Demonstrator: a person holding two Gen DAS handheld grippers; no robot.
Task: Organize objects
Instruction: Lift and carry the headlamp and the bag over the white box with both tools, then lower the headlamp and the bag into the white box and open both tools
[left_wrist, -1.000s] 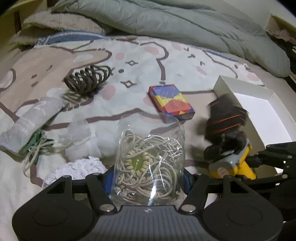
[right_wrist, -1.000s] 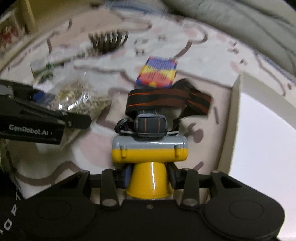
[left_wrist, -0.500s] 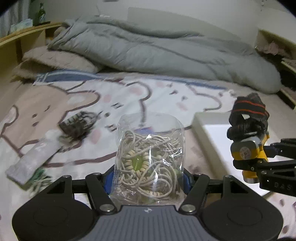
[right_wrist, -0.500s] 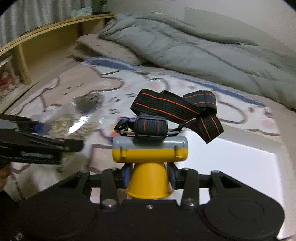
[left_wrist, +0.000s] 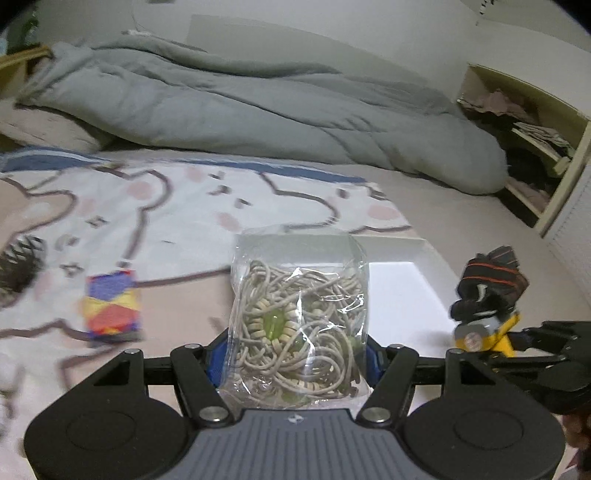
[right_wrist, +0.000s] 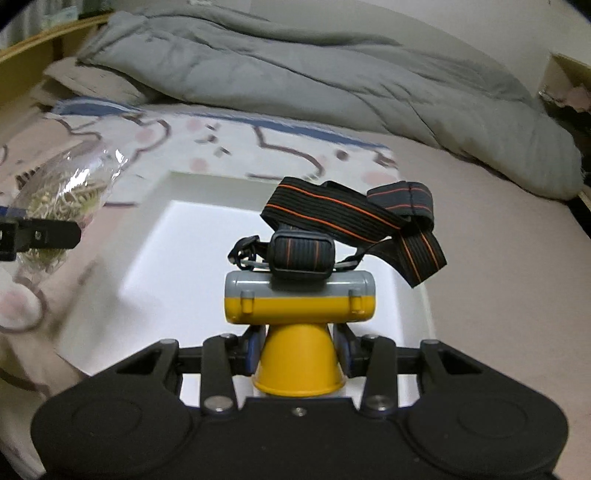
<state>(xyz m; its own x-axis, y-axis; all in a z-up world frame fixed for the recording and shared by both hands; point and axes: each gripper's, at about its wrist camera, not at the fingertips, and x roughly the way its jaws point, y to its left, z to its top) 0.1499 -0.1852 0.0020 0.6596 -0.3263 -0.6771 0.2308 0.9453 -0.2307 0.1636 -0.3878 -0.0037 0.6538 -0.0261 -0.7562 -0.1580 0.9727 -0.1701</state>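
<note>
Left gripper grips the bag, right gripper clamps the headlamp. Lower each inside the white box walls before releasing, bag clear of the strap.

Both wrist cameras look forward and downward along their fingers, close over the bed, sharing the white box and grey duvet.

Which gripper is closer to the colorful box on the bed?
Left. The left gripper, holding the bag of cords, is just right of the colorful box; the right gripper is farther right, past the white tray.
</note>
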